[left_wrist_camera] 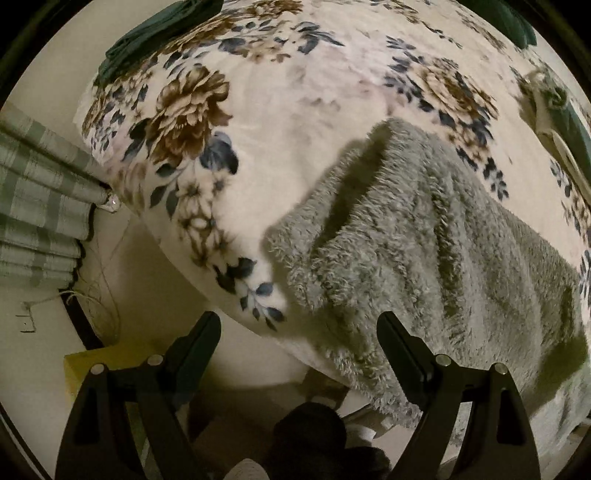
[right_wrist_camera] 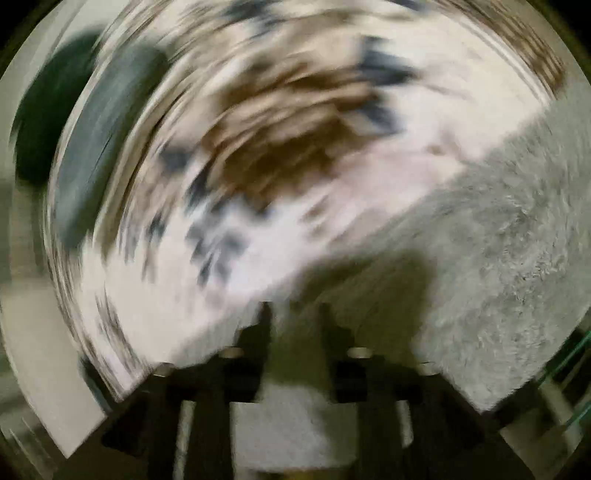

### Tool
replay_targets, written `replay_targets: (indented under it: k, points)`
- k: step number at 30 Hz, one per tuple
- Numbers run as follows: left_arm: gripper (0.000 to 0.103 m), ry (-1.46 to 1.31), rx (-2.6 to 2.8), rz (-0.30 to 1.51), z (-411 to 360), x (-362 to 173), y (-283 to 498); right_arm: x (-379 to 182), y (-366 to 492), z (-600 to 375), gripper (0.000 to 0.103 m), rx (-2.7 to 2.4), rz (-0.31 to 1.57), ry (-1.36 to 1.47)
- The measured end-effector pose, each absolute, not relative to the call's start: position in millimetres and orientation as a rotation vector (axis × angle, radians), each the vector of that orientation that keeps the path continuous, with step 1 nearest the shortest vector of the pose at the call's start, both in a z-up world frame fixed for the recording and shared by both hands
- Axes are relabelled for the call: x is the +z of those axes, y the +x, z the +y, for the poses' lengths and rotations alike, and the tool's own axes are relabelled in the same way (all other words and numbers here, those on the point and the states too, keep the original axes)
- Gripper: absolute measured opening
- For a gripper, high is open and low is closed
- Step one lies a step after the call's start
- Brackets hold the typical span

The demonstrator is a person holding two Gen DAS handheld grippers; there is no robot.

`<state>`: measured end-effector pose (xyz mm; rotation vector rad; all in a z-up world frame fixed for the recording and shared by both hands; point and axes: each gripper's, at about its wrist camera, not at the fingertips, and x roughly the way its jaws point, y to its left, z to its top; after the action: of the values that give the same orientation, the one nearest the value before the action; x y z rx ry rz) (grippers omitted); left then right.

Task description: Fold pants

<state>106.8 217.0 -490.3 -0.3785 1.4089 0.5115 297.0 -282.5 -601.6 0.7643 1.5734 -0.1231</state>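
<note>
On the near edge of the bed (left_wrist_camera: 295,122), the grey fluffy pants (left_wrist_camera: 424,251) lie over a white blanket with brown and dark blue flowers (left_wrist_camera: 192,107). One part of the pants hangs over the bed's edge toward the floor, and a fold of them stands up a little near the middle of the bed. The left gripper (left_wrist_camera: 297,325) hangs just off this edge with its two black fingers spread wide, and nothing is between them. A dark green cloth (left_wrist_camera: 147,33) lies at the far left corner of the bed, and a striped curtain (left_wrist_camera: 40,192) is at the left side, beside a yellow box (left_wrist_camera: 92,363) on the floor.

The right wrist view is very blurred. The right gripper (right_wrist_camera: 295,314) is over the pants (right_wrist_camera: 498,240), its fingers a narrow gap apart; I cannot tell if fabric is caught between them.
</note>
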Motion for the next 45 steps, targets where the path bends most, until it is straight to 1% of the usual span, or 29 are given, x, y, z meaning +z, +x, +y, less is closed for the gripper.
replay_targets:
  k: [1, 6, 7, 8, 9, 10, 12, 15, 16, 20, 23, 24, 25, 26, 27, 28, 30, 32, 33, 34, 35, 40, 42, 45]
  points:
    - [0.086, -0.408, 0.508, 1.412, 220.3, -495.0, 107.0, -601.0, 300.0, -257.5, 0.047, -0.052, 1.609, 0.735]
    - [0.086, -0.615, 0.527, 1.382, 242.6, -523.6, 109.0, -614.5, 311.4, -145.5, 0.048, 0.195, 1.735, 0.636]
    - [0.079, -0.647, 0.513, 1.374, 245.5, -530.2, 110.4, -618.8, 314.9, -120.1, 0.048, 0.240, 1.752, 0.599]
    - [0.065, -0.684, 0.498, 1.362, 248.3, -536.9, 111.6, -620.8, 316.6, -106.2, 0.048, 0.261, 1.762, 0.576]
    - [0.020, -0.734, 0.469, 1.344, 251.1, -542.7, 112.1, -623.9, 316.5, -89.3, 0.048, 0.269, 1.776, 0.543]
    - [0.010, -0.771, 0.449, 1.335, 253.3, -545.6, 112.2, -627.8, 319.0, -70.6, 0.048, 0.270, 1.785, 0.523]
    - [0.009, -0.839, 0.436, 1.279, 259.7, -538.5, 107.2, -632.0, 319.0, -58.4, 0.048, 0.265, 1.795, 0.496]
    - [0.008, -0.846, 0.422, 1.207, 268.4, -513.7, 95.0, -645.2, 323.2, -45.5, 0.048, 0.236, 1.832, 0.497]
    - [0.001, -0.858, 0.425, 1.195, 271.4, -509.5, 90.2, -649.3, 320.0, -46.8, 0.048, 0.231, 1.846, 0.503]
    - [0.002, -0.852, 0.503, 1.173, 297.1, -505.0, 70.5, -673.5, 315.2, -37.7, 0.048, 0.204, 1.890, 0.493]
    - [0.005, -0.994, 0.461, 1.145, 317.0, -511.4, 61.5, -678.3, 306.3, -44.1, 0.048, 0.211, 1.901, 0.490]
    - [0.015, -1.025, 0.445, 1.132, 318.3, -512.1, 63.5, -678.7, 304.4, -44.0, 0.048, 0.216, 1.902, 0.478]
    - [0.032, -1.049, 0.395, 1.128, 317.3, -513.3, 68.9, -679.1, 302.6, -44.2, 0.048, 0.217, 1.904, 0.463]
    - [0.043, -1.053, 0.364, 1.129, 314.4, -513.4, 76.1, -680.0, 300.9, -43.7, 0.048, 0.218, 1.906, 0.451]
    - [0.060, -1.047, 0.326, 1.131, 308.9, -514.0, 84.9, -681.2, 298.2, -44.9, 0.048, 0.219, 1.910, 0.443]
    - [0.062, -1.045, 0.294, 1.133, 303.8, -515.4, 93.2, -682.0, 296.8, -45.1, 0.048, 0.218, 1.912, 0.442]
    - [0.062, -0.994, 0.241, 1.189, 287.4, -524.2, 114.3, -682.2, 293.7, -46.8, 0.048, 0.209, 1.914, 0.445]
    - [0.062, -0.873, 0.239, 1.277, 269.3, -538.5, 133.4, -681.4, 290.2, -50.0, 0.048, 0.199, 1.911, 0.441]
    - [0.052, -0.817, 0.257, 1.286, 262.8, -541.4, 138.2, -681.5, 287.3, -54.5, 0.048, 0.191, 1.910, 0.435]
    - [0.018, -0.776, 0.270, 1.267, 258.4, -539.8, 138.9, -682.1, 285.4, -56.1, 0.048, 0.183, 1.910, 0.434]
    - [0.015, -0.753, 0.272, 1.255, 255.3, -535.8, 139.3, -682.7, 283.1, -61.4, 0.048, 0.173, 1.914, 0.434]
    - [0.012, -0.767, 0.307, 1.165, 263.4, -498.4, 121.2, -680.5, 272.2, -88.8, 0.048, 0.146, 1.916, 0.446]
    - [0.012, -0.789, 0.327, 1.169, 271.5, -497.2, 115.4, -677.3, 267.9, -97.9, 0.048, 0.143, 1.912, 0.454]
    - [0.013, -0.794, 0.362, 1.206, 283.1, -515.2, 109.9, -672.0, 259.0, -112.2, 0.048, 0.147, 1.910, 0.476]
